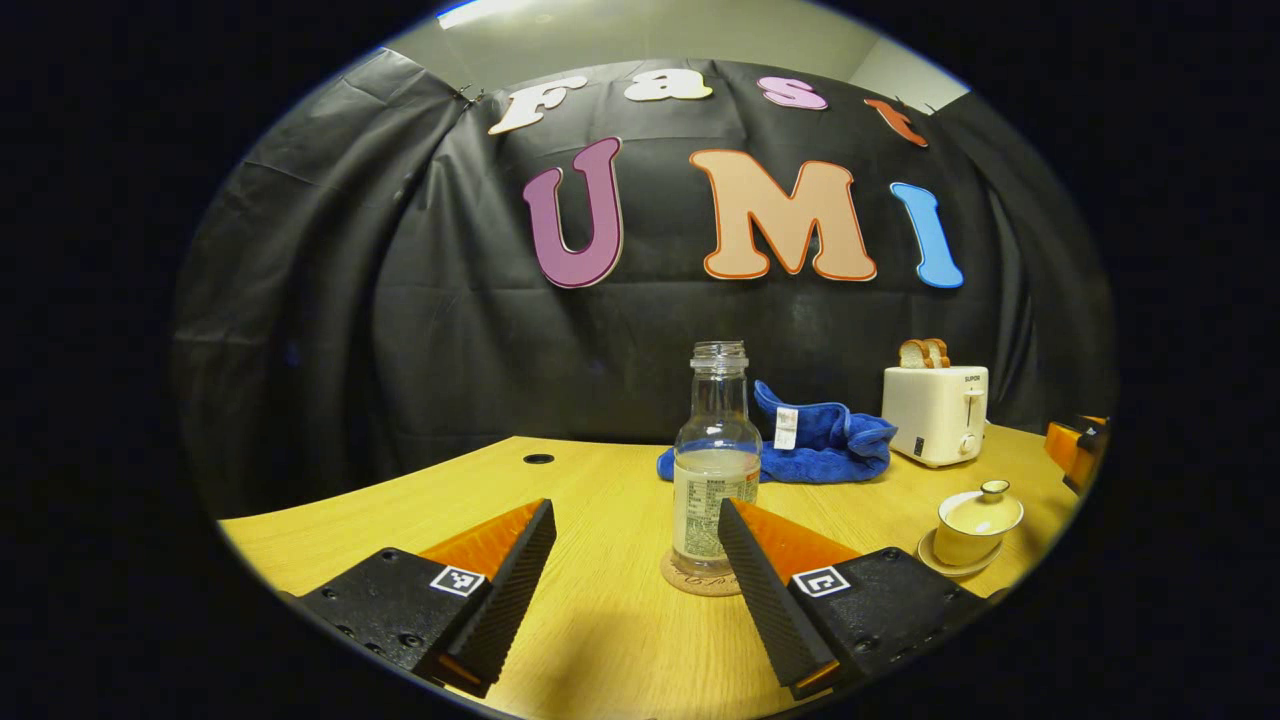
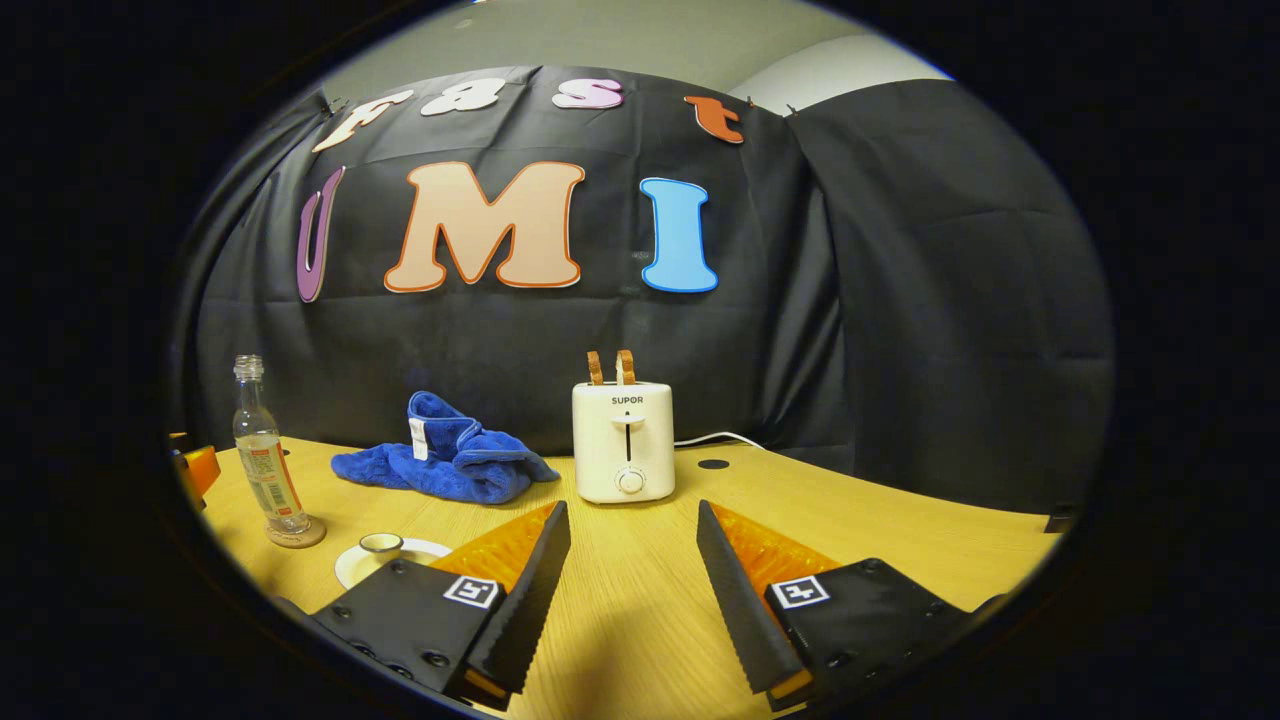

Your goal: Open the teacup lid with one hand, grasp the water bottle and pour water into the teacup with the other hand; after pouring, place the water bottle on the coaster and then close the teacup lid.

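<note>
On the wooden table (image 1: 610, 640) nothing is begun, or all is done: my left fingers (image 1: 636, 520) gape empty toward the uncapped, part-full water bottle (image 1: 716, 470) on its coaster (image 1: 690, 583) at twelve o'clock, my right fingers (image 2: 632, 520) spread empty, the lidded teacup (image 1: 975, 525) at two o'clock awaits lifting.

Black screw-studded gripper (image 1: 636, 530) bodies with square black-and-white marker tags.
</note>
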